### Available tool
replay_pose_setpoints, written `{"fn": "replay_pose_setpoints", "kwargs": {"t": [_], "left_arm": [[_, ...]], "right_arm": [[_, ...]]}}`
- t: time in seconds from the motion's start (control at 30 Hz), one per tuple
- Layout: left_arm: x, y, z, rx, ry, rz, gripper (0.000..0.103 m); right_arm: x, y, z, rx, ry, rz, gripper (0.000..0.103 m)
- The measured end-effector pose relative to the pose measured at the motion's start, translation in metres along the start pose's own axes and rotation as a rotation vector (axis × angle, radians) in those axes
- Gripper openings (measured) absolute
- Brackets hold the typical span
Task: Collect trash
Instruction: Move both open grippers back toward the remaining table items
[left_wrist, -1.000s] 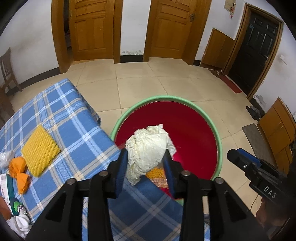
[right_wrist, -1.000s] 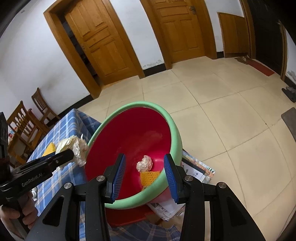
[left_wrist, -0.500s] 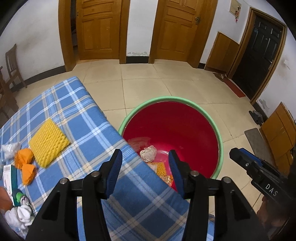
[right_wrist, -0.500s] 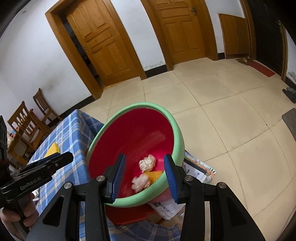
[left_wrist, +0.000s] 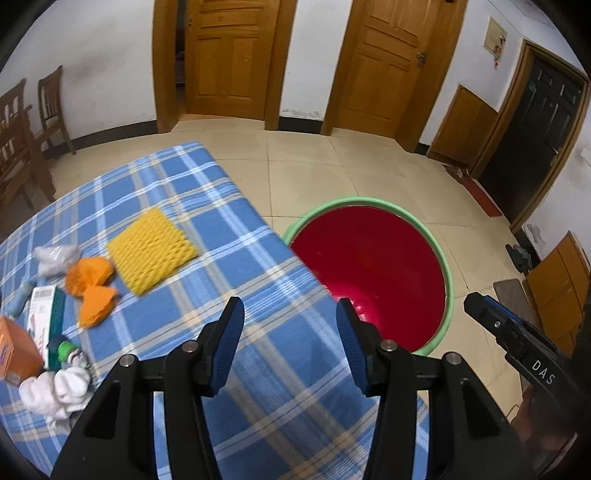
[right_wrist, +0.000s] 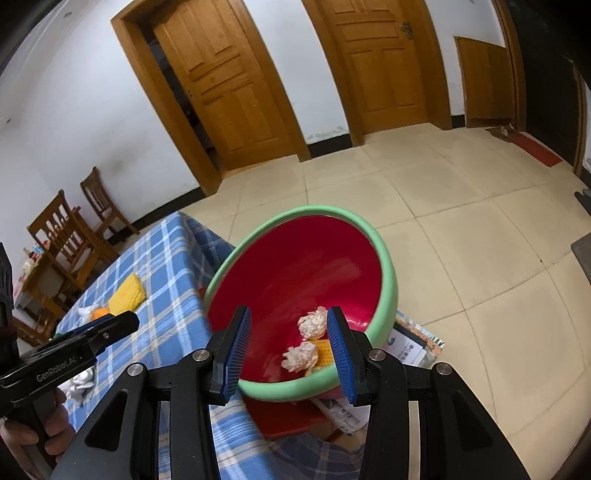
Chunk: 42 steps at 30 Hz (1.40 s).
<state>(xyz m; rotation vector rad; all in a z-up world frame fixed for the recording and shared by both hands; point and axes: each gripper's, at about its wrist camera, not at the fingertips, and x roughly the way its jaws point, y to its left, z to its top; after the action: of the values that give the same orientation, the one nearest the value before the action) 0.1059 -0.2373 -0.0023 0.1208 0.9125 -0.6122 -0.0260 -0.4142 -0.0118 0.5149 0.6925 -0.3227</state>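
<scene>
The left wrist view looks down from above the blue plaid-clothed tabletop (left_wrist: 177, 206), facing the tiled floor and wooden doors. The right wrist view sits lower and closer, tilted, over the green-rimmed red plastic basin (right_wrist: 384, 254) beside the tabletop's edge. Both share the basin (left_wrist: 443, 266), the tabletop (right_wrist: 166, 258) and the yellow foam net sheet (left_wrist: 151, 249) (right_wrist: 127, 295).

The right gripper (right_wrist: 290, 349) hangs with jaws apart over the near rim of the red basin (right_wrist: 295, 266) (green-rimmed, tilted). Two crumpled paper wads (right_wrist: 300, 357) and a yellow foam piece (right_wrist: 322, 352) lie inside, beside the table's (right_wrist: 166, 266) corner.
</scene>
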Motion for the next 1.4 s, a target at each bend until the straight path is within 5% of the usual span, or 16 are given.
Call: {"fn": "replay_pose_setpoints", "kwargs": {"t": [1.4], "left_arm": [[-0.101,0.162,-0.043,-0.303,-0.157,0.261,0.054]], "right_arm": [[0.011,0.103,-0.036,-0.167,0.104,0.109,0.045]]}}
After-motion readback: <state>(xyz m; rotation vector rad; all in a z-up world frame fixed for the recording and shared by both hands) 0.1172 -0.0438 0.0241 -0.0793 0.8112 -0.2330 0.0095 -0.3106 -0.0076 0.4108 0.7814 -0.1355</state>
